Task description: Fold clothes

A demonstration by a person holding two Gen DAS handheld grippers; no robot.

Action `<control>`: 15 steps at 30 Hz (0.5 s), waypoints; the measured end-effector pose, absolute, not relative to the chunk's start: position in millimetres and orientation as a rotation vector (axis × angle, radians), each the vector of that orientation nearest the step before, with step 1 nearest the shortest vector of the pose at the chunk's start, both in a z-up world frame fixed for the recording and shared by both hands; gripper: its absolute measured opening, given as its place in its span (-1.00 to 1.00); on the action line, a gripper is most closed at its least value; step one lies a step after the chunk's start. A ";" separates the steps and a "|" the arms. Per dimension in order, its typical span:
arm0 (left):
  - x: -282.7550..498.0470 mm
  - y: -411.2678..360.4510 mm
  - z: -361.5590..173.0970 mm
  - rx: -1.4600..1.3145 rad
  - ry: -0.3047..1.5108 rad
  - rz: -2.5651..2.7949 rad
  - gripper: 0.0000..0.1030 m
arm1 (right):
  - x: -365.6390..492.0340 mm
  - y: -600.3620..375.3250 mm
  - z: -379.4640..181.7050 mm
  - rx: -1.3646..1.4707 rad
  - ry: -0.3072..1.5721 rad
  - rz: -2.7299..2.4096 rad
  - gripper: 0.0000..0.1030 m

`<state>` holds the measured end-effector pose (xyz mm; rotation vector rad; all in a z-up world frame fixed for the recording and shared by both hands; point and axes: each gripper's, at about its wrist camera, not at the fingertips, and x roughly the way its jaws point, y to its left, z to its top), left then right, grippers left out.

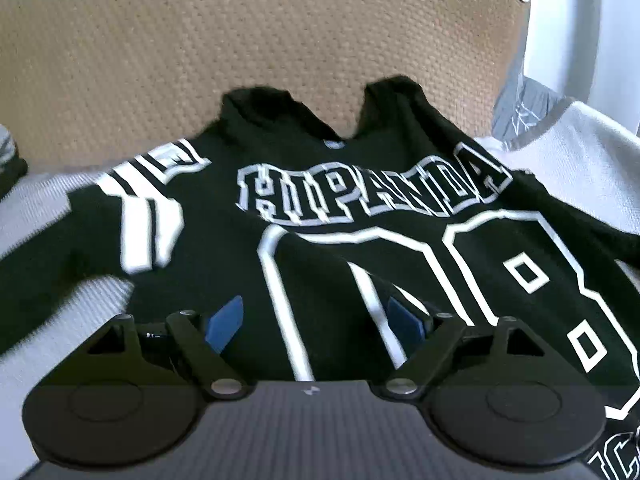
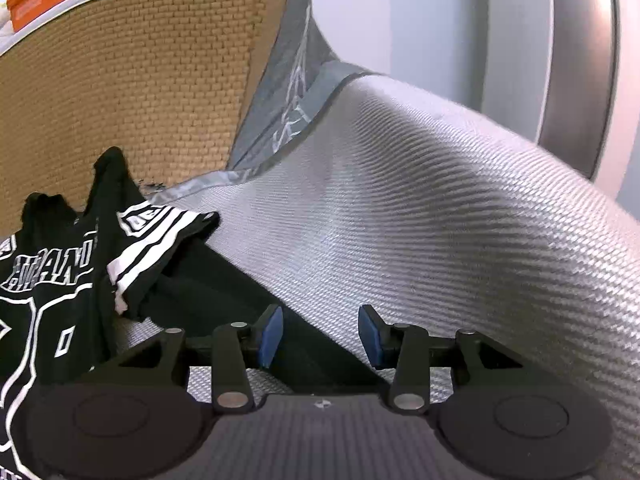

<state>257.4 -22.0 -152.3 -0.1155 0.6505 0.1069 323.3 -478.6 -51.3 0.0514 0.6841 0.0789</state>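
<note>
The black shirt [image 1: 320, 220] with white letters lies spread on a grey mattress [image 2: 440, 200]. The left hand-held gripper [image 1: 316, 320] hangs wide open above it, holding nothing. The right hand-held gripper [image 2: 320, 336] is half open, empty, at the shirt's edge.

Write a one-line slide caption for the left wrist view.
Open left gripper above a black jersey spread on grey fabric.

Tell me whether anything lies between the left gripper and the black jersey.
Nothing visible does. The left gripper hangs open directly over the black jersey, which lies spread on the grey mattress, with no other item across its printed back. The right gripper is off to the side, over the mattress edge.
</note>
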 end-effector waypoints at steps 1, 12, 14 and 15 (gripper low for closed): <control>257.8 -25.1 -158.7 -0.116 0.652 0.118 0.60 | 324.4 -476.3 -51.7 0.049 0.692 0.089 -0.11; 252.4 -32.0 -182.5 -0.098 0.644 0.129 0.83 | 379.3 -407.7 -73.2 0.118 0.681 0.172 -0.11; 251.2 -32.4 -183.2 -0.097 0.639 0.131 0.84 | 393.7 -395.8 -80.5 0.176 0.691 0.186 -0.11; 250.7 -32.3 -183.6 -0.099 0.636 0.131 0.85 | 399.6 -390.8 -83.7 0.193 0.694 0.192 -0.11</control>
